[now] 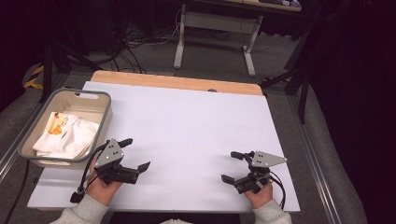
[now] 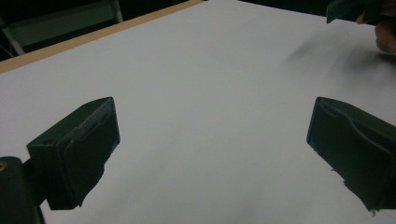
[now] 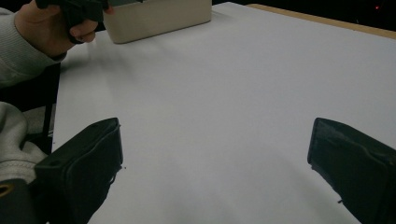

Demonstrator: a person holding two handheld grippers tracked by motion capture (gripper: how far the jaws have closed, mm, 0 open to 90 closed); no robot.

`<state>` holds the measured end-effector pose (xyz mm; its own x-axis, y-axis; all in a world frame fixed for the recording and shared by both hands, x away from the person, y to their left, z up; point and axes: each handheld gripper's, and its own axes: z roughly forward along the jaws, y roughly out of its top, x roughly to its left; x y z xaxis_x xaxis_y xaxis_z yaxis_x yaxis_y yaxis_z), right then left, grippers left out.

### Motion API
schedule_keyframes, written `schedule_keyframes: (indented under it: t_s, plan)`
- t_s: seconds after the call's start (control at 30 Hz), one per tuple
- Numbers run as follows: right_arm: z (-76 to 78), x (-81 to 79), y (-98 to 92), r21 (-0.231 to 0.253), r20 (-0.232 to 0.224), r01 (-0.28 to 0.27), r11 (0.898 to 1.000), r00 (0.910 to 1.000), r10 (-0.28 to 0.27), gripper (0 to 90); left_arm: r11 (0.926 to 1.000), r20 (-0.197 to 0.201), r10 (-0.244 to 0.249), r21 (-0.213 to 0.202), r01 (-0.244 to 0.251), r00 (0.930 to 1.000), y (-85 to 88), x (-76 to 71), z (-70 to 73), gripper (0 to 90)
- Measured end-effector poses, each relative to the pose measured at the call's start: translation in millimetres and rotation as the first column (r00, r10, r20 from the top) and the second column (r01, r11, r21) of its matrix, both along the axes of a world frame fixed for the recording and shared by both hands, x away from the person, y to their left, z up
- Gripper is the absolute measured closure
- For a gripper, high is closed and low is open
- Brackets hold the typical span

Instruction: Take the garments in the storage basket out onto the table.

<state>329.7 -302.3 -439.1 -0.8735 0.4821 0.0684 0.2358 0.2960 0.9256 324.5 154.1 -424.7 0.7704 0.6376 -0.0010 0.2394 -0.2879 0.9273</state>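
My left gripper (image 1: 135, 153) is held low over the white table top (image 1: 187, 126) near its front left, jaws wide apart with nothing between them; the left gripper view shows bare white surface between the two black pads (image 2: 79, 149). My right gripper (image 1: 232, 166) sits near the front right, also open and holding nothing, its pads (image 3: 84, 168) framing bare table. A beige bin (image 1: 98, 100) stands at the left edge and holds folded white cloth (image 1: 65, 135) with an orange print.
The bin's wall (image 3: 154, 18) lies close beside the left hand (image 3: 51, 32). The table's wooden far edge (image 1: 177, 82) borders the white sheet. Beyond it stand a desk frame (image 1: 215, 28), cables and tripod legs on the floor.
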Motion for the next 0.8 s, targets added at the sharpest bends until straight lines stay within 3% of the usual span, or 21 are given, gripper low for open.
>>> schedule_keyframes:
  t_s: [0.33,0.5,0.63,0.8]
  plan:
    - [-1.2,1.1,2.2,-0.015,-0.007,0.001,1.000,1.0000,-0.001,2.6,0.9978,-0.001,0.018,0.065,-0.018,0.9998,8.5,0.7,17.0,4.7]
    - [-1.7,1.4,2.8,-0.018,-0.011,0.003,1.000,0.9999,-0.003,2.6,0.9982,0.001,0.028,0.053,-0.028,0.9996,17.3,1.2,25.4,4.3]
    - [-2.0,1.6,3.9,-0.027,-0.016,0.001,1.000,0.9999,-0.002,2.6,0.9959,0.004,0.042,0.080,-0.043,0.9991,23.5,1.6,32.9,4.2]
    - [-2.3,2.0,3.9,-0.027,-0.020,0.001,1.000,0.9998,-0.001,2.6,0.9970,0.014,0.053,0.056,-0.054,0.9985,33.6,1.1,43.6,3.9]
